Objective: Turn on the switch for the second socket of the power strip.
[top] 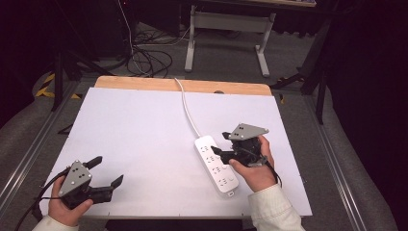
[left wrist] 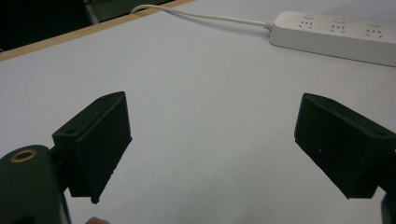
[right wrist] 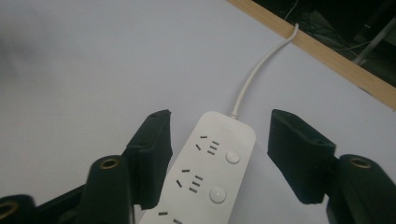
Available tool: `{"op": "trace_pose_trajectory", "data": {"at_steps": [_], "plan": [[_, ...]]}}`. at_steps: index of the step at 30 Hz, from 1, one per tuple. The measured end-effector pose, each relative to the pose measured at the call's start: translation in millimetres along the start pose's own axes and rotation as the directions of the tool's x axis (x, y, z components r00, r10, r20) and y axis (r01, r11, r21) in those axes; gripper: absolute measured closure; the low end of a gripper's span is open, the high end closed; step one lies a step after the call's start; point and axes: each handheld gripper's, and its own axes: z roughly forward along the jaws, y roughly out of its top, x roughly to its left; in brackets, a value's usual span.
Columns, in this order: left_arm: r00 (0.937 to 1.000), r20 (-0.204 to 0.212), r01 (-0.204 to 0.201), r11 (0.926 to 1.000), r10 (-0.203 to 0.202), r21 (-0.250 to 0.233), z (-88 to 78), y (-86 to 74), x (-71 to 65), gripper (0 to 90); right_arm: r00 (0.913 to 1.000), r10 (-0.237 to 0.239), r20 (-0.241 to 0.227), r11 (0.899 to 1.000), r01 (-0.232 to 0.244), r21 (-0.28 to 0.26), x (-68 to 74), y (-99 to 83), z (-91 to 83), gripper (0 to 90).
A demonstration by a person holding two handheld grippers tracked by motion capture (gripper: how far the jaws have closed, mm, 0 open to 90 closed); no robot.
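Note:
A white power strip lies flat on the white table, right of centre, and its white cable runs off over the far edge. My right gripper stands open over the strip's cable end. In the right gripper view its jaws sit on either side of the power strip, apart from its sides, with the cable leading away ahead. My left gripper is open near the front left corner with nothing between its jaws. The left gripper view has the power strip far off at the upper right.
A bare wooden strip runs along the table's far edge. Beyond it on the floor are loose cables and the white legs of another table. Metal rails run along both sides of the table.

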Motion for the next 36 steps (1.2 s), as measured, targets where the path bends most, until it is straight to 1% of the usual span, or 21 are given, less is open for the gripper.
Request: {"op": "trace_pose_trajectory", "data": {"at_steps": [2, 5, 11, 16, 20, 24, 28, 30, 32, 35, 36], "plan": [[1.0, -0.002, -0.003, 1.0, 0.003, -0.002, -0.5, 0.3, 0.5, 11.2, 1.0, 0.006, -0.002, 1.0, -0.006, -0.017, -0.6, -0.7, -5.2, 33.2], [1.0, -0.001, 0.0, 1.0, 0.0, -0.001, -1.2, 0.5, 0.8, 11.2, 0.9999, 0.013, -0.006, 0.999, -0.013, -0.043, -1.7, -2.7, -14.0, 29.7], [1.0, -0.005, -0.002, 1.0, 0.002, -0.005, -2.8, 1.2, 1.5, 11.0, 0.9992, 0.039, -0.01, 0.994, -0.04, -0.1, -3.2, -9.9, -32.6, 25.9], [1.0, -0.002, 0.0, 1.0, 0.0, -0.004, -3.7, 1.8, 2.2, 10.8, 0.9988, 0.047, -0.013, 0.991, -0.048, -0.122, -4.4, -20.1, -44.1, 21.8], [0.9997, 0.003, 0.022, 0.9997, -0.022, -0.007, -4.5, 1.9, 2.2, 10.2, 0.9981, 0.06, -0.012, 0.988, -0.061, -0.139, -6.7, -31.3, -51.5, 19.2], [0.9998, 0.001, 0.018, 0.9998, -0.018, -0.007, -5.3, 2.1, 3.7, 10.0, 0.997, 0.074, -0.023, 0.986, -0.077, -0.148, -7.4, -44.5, -57.9, 17.0], [0.9997, 0.006, 0.025, 0.9996, -0.025, -0.009, -5.7, 2.2, 3.1, 10.0, 0.996, 0.088, -0.017, 0.984, -0.089, -0.155, -7.2, -58.4, -63.5, 16.5], [0.9996, 0.006, 0.028, 0.9996, -0.028, -0.011, -5.9, 2.2, 3.2, 10.0, 0.9956, 0.093, -0.013, 0.983, -0.094, -0.16, -8.6, -66.2, -64.7, 16.4], [0.9998, 0.001, 0.021, 0.9997, -0.021, -0.011, -6.2, 2.2, 4.1, 10.0, 0.994, 0.108, -0.015, 0.981, -0.109, -0.159, -10.0, -74.1, -65.2, 16.4], [0.9996, -0.003, 0.029, 0.9996, -0.029, -0.003, -6.1, 1.4, 4.4, 10.1, 0.9928, 0.116, -0.03, 0.981, -0.119, -0.156, -10.5, -84.4, -64.5, 16.4], [0.9996, -0.001, 0.029, 0.9996, -0.029, -0.002, -5.9, 1.3, 4.5, 10.1, 0.9927, 0.118, -0.028, 0.981, -0.12, -0.154, -10.1, -87.3, -64.3, 16.4]]}}
